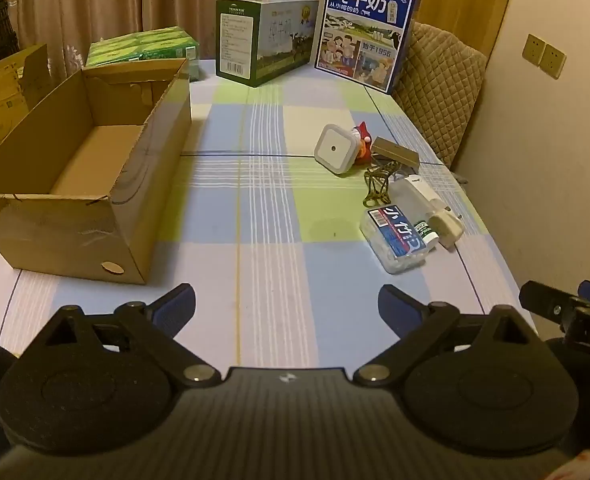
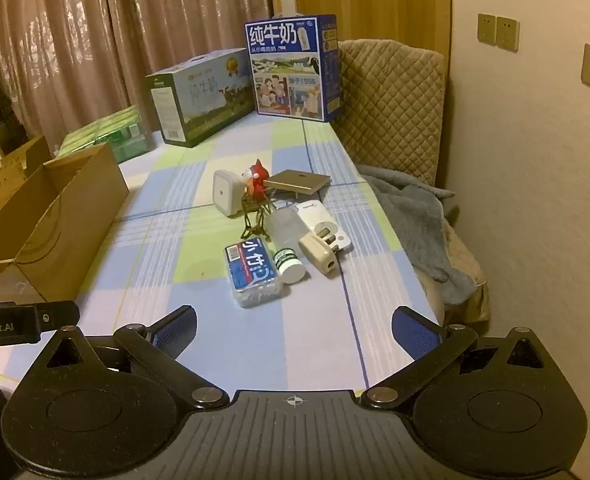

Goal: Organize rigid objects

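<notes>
A cluster of small objects lies on the checked tablecloth: a clear box with a blue label [image 1: 395, 240] [image 2: 253, 274], a small green-and-white bottle [image 2: 290, 264], a beige plug [image 2: 322, 257], a white charger [image 2: 322, 220], a white square night light [image 1: 333, 150] [image 2: 225, 192], a red figurine [image 2: 256, 182], a wire stand [image 2: 257, 220] and a flat tan box [image 2: 298, 182]. An open cardboard box [image 1: 75, 184] [image 2: 51, 224] stands empty at the left. My left gripper [image 1: 287, 308] and right gripper [image 2: 295, 332] are open and empty, near the table's front edge.
Two milk cartons [image 1: 265, 38] [image 1: 369, 34] and a green pack [image 1: 143, 46] stand at the table's far end. A quilted chair [image 2: 391, 104] with a grey blanket [image 2: 419, 224] sits along the right edge, by the wall.
</notes>
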